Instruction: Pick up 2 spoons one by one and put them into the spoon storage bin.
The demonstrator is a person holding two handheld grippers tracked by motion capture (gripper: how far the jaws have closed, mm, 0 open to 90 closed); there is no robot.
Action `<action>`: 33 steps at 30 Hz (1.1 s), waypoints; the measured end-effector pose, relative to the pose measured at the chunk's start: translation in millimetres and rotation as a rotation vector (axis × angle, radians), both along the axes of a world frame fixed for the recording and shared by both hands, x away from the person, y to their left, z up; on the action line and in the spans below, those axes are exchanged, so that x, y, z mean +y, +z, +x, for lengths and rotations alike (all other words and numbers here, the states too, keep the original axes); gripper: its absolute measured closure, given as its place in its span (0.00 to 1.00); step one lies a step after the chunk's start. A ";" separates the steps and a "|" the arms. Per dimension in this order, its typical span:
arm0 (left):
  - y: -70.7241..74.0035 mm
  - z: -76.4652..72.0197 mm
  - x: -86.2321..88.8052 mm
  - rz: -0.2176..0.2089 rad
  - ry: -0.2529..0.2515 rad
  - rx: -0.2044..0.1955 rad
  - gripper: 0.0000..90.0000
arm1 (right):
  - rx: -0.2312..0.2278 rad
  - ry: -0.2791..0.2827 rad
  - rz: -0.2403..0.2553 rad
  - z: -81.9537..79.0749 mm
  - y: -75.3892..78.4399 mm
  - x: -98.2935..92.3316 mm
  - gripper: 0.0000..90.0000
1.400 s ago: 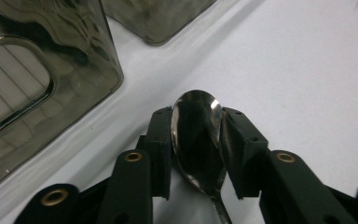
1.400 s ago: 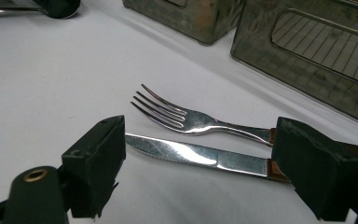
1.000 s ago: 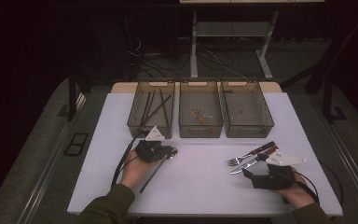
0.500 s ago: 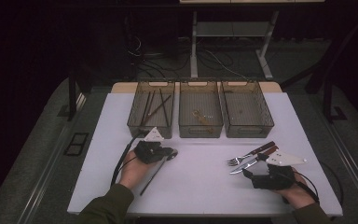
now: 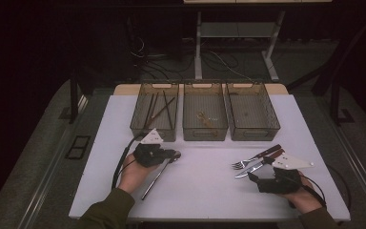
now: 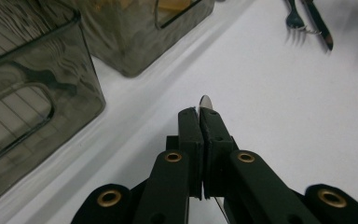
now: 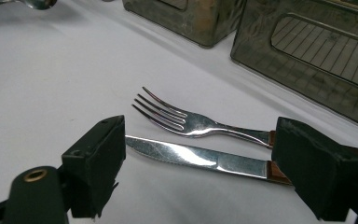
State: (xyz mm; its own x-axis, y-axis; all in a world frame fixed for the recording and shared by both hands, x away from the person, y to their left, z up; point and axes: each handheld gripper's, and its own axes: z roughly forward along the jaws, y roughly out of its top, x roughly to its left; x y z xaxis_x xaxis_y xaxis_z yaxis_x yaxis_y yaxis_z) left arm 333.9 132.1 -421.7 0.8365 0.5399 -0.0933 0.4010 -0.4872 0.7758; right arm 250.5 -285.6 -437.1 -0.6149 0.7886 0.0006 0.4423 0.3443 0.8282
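spoon [image 5: 158,172] | lies on table [image 5: 205,191] just before left bin [image 5: 155,116] | left gripper [image 5: 170,155] jaws clamped on its bowl end | step: pickup, grip looks made | next: lift, carry to a bin, keep handle clear of rim | left hand low, pointing right | right gripper [image 7: 200,163] jaws wide apart, straddling knife [image 7: 196,158] beside fork [image 7: 186,122], idle

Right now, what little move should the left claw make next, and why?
Probably lift the spoon gently off the table. The left claw is already shut on it, and the three bins wait just behind, so raising it seems the likely first step toward dropping it in.
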 end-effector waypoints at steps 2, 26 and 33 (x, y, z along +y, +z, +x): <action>2.7 -0.7 1.0 -0.012 -0.003 -0.009 0.98 | 0.000 0.001 0.000 0.0 0.0 -0.2 0.20; 44.3 20.9 -19.3 -0.150 -0.018 -0.071 0.98 | 0.006 -0.005 0.015 0.8 -0.6 -0.1 0.20; 55.4 34.4 -32.2 -0.174 -0.023 -0.087 0.98 | 0.028 -0.003 0.028 0.3 -1.2 0.8 0.13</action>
State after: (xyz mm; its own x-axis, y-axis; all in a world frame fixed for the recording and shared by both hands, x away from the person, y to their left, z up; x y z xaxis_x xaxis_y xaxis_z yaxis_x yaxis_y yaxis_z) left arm 368.3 99.9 -366.4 0.8572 0.5030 -0.1105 0.3196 -0.3513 0.8801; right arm 250.9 -284.7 -438.3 -0.6123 0.7897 0.0393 0.4659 0.3202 0.8249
